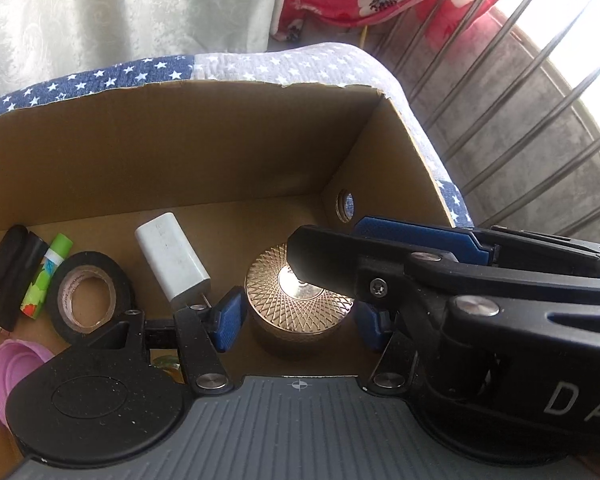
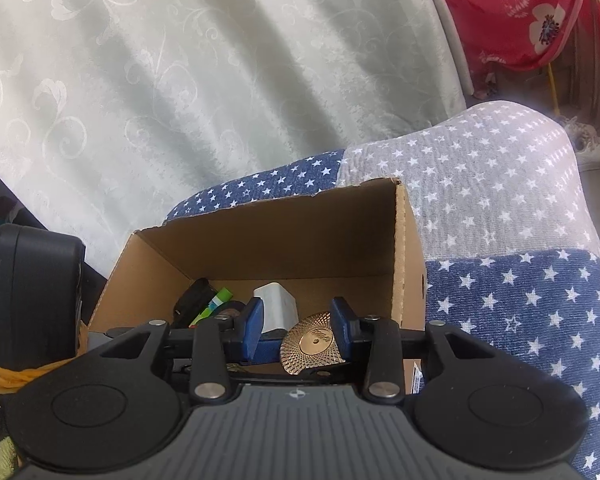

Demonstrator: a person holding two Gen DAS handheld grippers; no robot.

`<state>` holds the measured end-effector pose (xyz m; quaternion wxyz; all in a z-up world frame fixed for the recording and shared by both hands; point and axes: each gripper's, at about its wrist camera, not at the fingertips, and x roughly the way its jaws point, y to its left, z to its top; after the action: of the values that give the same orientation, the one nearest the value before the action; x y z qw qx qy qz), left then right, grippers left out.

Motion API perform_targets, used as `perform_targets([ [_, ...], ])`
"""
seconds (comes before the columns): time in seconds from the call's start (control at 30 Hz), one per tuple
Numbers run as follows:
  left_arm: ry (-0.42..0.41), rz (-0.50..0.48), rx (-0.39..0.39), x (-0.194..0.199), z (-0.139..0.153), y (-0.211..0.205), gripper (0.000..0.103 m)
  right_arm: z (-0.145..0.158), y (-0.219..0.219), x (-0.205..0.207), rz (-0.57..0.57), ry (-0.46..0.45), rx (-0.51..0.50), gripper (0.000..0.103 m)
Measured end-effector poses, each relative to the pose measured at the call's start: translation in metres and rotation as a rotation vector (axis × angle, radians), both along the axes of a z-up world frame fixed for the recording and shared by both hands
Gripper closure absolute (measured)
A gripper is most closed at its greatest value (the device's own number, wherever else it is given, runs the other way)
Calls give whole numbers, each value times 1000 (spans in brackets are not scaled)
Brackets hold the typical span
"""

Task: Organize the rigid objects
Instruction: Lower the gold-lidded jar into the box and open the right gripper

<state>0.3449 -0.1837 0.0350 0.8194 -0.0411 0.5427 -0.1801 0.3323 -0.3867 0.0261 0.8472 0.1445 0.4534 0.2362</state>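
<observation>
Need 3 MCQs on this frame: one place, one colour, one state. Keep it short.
1. The white charger lies:
A. between the tape roll and the gold jar
B. outside the box
C. on top of the jar

2. The tape roll is:
A. red
B. black
C. white

3. The top of the cardboard box is:
A. taped shut
B. closed by flaps
C. open

Answers:
1 A: the tape roll is on its left and the gold jar on its right, all on the box floor.
2 B: its outer wrap is black.
3 C: the inside and its contents show from above.
</observation>
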Motion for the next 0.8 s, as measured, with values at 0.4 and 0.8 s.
perform_targets([
  [0.4,-142,12,-37,-34,34,10,45,11,-14,-18,-34,-32,44,63],
  [0.8,-392,-93,-89,-155,96,58,42,67,-40,-129,-88,-240,204,62],
])
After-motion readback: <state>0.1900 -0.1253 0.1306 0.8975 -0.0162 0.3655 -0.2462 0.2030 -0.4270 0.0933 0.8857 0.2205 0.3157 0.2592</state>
